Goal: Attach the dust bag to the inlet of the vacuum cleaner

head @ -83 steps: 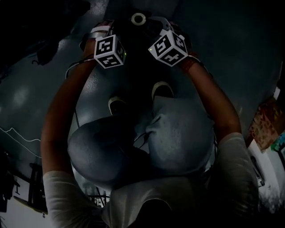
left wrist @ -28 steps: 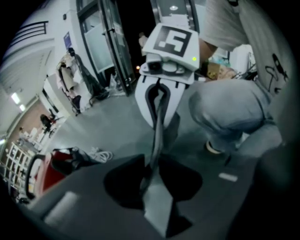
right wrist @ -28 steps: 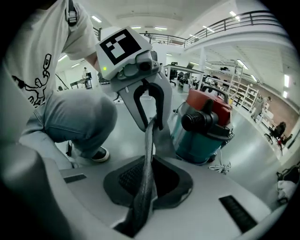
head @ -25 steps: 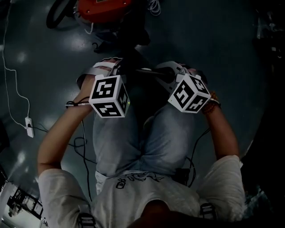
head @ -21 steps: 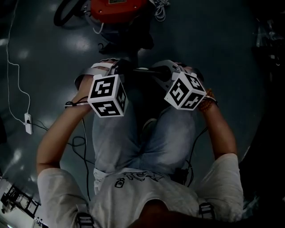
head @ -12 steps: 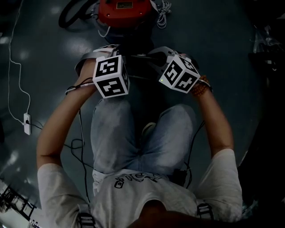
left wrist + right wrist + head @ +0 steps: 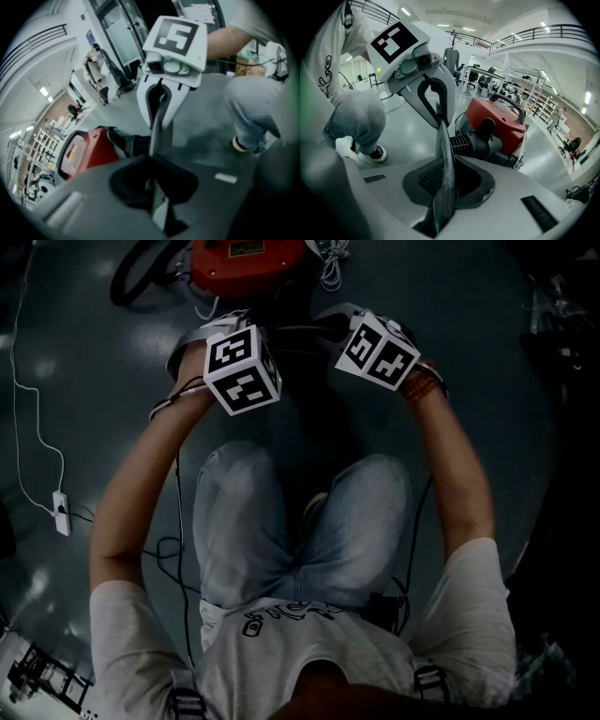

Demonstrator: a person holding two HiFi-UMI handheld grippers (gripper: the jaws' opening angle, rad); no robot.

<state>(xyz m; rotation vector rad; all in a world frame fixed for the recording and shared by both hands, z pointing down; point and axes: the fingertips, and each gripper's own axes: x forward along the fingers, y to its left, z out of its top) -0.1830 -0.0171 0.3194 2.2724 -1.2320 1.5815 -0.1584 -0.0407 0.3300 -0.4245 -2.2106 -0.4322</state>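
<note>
My left claw (image 7: 157,187) and right claw (image 7: 443,187) are each pinched tight on an edge of the thin grey woven-fabric dust bag (image 7: 444,154). It hangs taut between the 2 above the glossy grey floor (image 7: 410,133), short of the boxy red vacuum cleaner (image 7: 499,123) and the black ribbed fitting (image 7: 471,143) I take for its inlet, not yet attached. The likely trouble: so narrow a bite on cloth could slip if I tug the 2 sides unevenly, and the bag's mouth is nowhere visible for lining up. The dark head view gives both marker cubes (image 7: 242,368) and the vacuum, hardly the bag; the gripper views show the clamped cloth and fitting, sharpest from the right.
</note>
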